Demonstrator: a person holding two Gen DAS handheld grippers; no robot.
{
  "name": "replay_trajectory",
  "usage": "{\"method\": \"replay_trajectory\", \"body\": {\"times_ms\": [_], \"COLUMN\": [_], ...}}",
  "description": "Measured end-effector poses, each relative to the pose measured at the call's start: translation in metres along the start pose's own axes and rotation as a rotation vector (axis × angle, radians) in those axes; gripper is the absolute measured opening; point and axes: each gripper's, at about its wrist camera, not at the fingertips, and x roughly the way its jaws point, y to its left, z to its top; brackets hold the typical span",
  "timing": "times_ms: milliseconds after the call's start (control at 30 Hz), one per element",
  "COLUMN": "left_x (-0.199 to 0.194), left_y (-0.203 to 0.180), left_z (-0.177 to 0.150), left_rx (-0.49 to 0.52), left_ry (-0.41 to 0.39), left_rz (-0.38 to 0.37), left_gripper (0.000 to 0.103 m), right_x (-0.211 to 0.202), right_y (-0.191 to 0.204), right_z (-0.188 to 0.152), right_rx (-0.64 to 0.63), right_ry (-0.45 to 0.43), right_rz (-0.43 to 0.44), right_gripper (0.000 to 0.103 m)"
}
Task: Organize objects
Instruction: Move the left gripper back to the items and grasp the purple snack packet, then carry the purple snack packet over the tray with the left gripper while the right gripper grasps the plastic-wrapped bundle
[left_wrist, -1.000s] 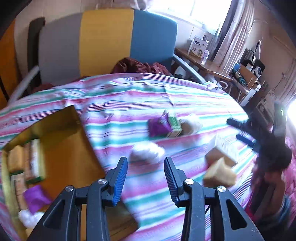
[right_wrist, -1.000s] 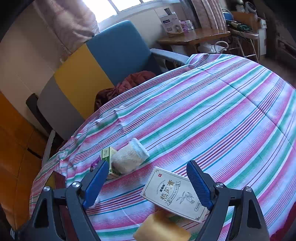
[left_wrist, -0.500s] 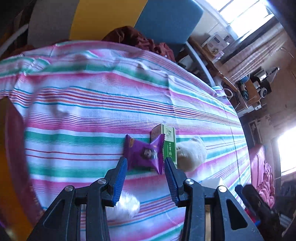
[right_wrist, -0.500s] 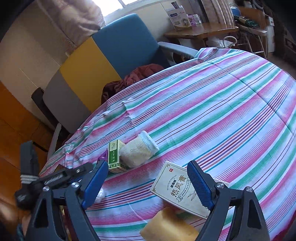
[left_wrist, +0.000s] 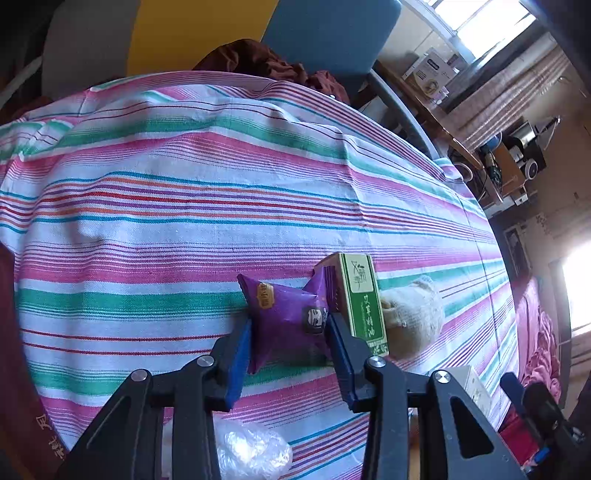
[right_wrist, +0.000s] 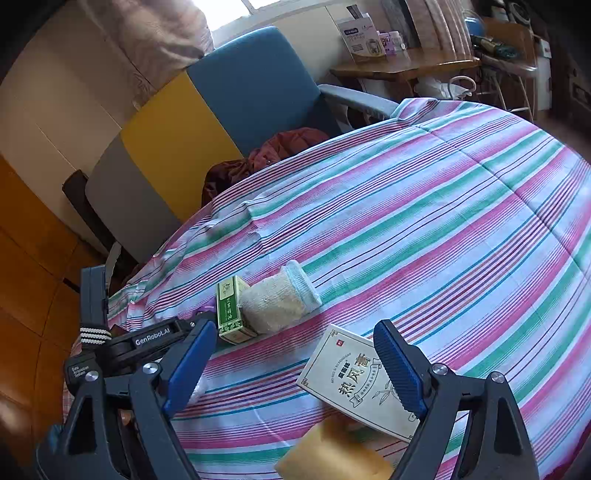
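Several items remain loose as our left gripper (left_wrist: 288, 343) closes around the purple packet (left_wrist: 286, 314), while our right gripper (right_wrist: 295, 365) hangs open above the white box (right_wrist: 354, 384).

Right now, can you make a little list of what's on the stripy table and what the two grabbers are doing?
surface: striped tablecloth
left gripper: jaws closing around the purple snack packet, packet between them
right gripper: open, holding nothing, above the white flat box
green box: lying beside the purple packet, touching it
rolled cream sock: against the green box's other side
yellow sponge: near edge, by the white flat box
clear plastic wrap: under the left gripper
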Motion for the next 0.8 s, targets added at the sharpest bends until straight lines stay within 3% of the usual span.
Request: {"method": "replay_trajectory", "body": {"times_ms": [300,400,633,800], "left_x": [-0.057,-0.09,-0.15,-0.184], "left_y": [-0.008,-0.001,0.025,0.062], "left_z": [-0.014,-0.023,-0.059,-0.092], "left_rx": [0.117,0.126,0.134,0.092], "left_ry": [-0.117,-0.165,-0.233,-0.259], "left_rz": [0.009,-0.008,-0.003,-0.007], "left_gripper": [0.038,0.038,0.038,0.038], "right_x": [0.001,0.002,0.013,0.027], "right_y": [-0.007,0.0,0.055,0.103], "right_z": [0.003,0.002,-0.025,-0.054], "right_rx": [0.013,-0.014,-0.253,-0.468], "right_ry": [-0.011,0.003,0.097,0.178], "right_rz": [-0.018,0.025,0.173,0.197], "right_gripper": [0.088,0.088,0.087,0.086]}}
